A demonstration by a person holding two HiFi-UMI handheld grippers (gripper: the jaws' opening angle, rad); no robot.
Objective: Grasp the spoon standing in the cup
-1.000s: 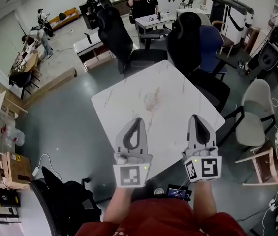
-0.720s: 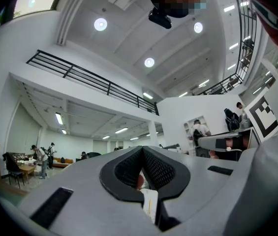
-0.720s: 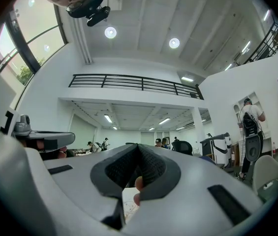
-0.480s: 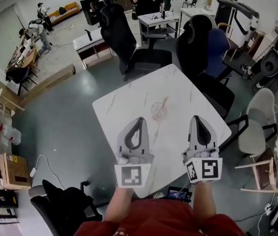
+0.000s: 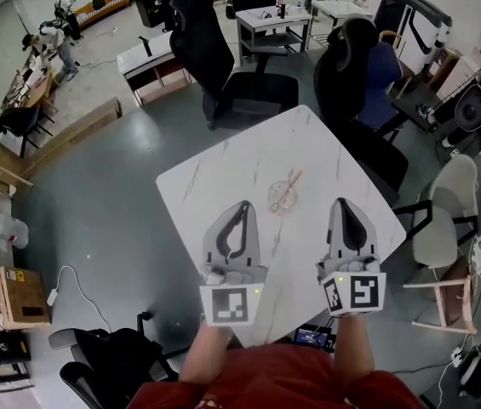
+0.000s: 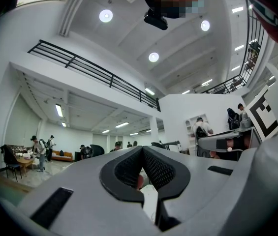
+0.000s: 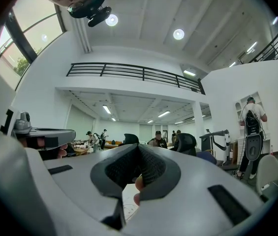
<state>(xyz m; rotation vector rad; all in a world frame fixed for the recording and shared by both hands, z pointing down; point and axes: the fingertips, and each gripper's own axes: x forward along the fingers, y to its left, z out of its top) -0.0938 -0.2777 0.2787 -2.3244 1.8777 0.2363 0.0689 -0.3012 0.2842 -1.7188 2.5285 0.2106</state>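
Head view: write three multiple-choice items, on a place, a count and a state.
1. Where is the clear glass cup? A) on the floor B) on the white table C) on a black chair
2. How many slim tan spoons stand in it? A) one B) none C) three
3. How are the left gripper and right gripper? A) both wide open B) left shut on the spoon C) both shut, empty
Answers: 1 B, it sits mid-table. 2 A, a single handle leans out. 3 C, each pair of jaws meets with nothing between.
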